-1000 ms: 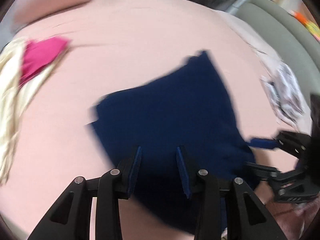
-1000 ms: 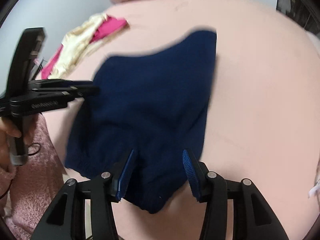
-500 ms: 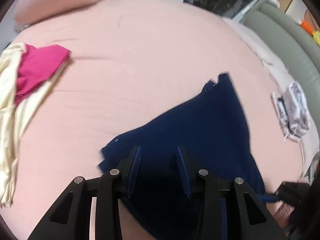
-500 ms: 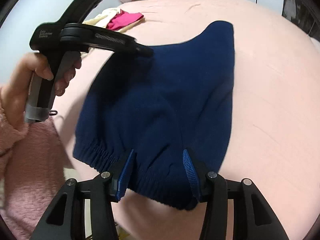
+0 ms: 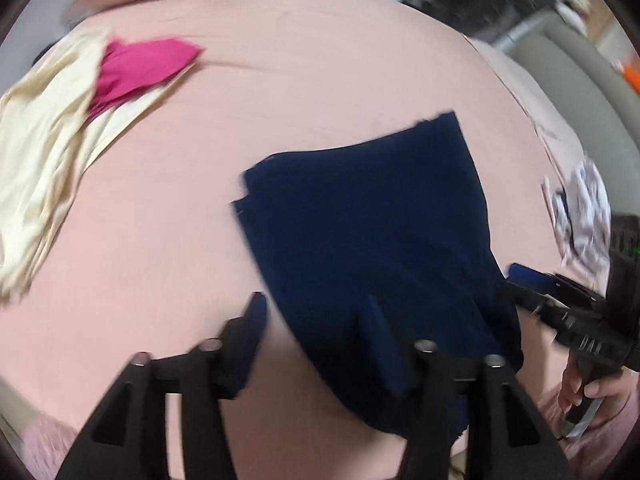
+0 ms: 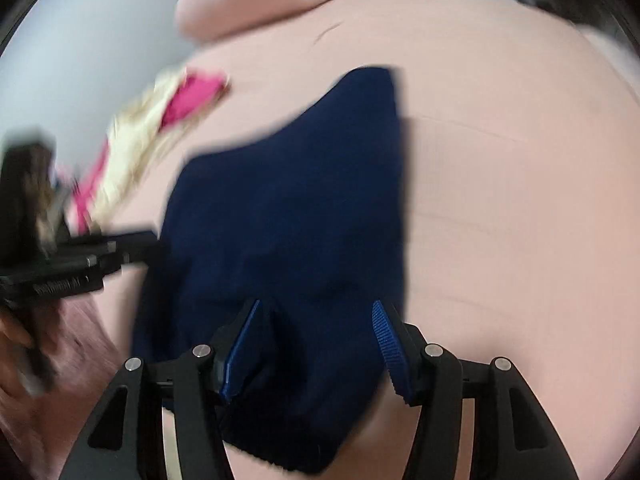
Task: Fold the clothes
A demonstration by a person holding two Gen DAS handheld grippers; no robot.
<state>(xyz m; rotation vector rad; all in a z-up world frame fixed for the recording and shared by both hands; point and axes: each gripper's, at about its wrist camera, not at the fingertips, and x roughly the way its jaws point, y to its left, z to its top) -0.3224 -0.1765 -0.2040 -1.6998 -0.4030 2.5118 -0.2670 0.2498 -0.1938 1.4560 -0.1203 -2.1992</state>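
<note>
A navy garment [image 5: 360,248] lies flat on the pink bed sheet [image 5: 320,60]. My left gripper [image 5: 316,332] hangs over its near edge with its jaws opening. One finger is out over the bare sheet, the other over the cloth, and neither presses on it. In the right wrist view the same garment [image 6: 300,220] runs between the blue pads of my right gripper [image 6: 314,344]. Its jaws are opening too, wide apart, and the cloth lies loose between them. Each gripper shows in the other's view: the right gripper [image 5: 532,280] and the left gripper [image 6: 132,248], each in a person's hand.
A cream garment [image 5: 52,128] with a magenta one [image 5: 140,68] on it lies at the far left of the bed. A pink pillow [image 6: 248,4] sits at the head. A grey-and-white patterned cloth [image 5: 584,204] lies at the right edge beside a grey padded frame [image 5: 580,80].
Both pairs of jaws have spread, the left far more than the right. The left gripper has slid sideways, so one finger now stands off the navy cloth. The garment has settled onto the bed.
</note>
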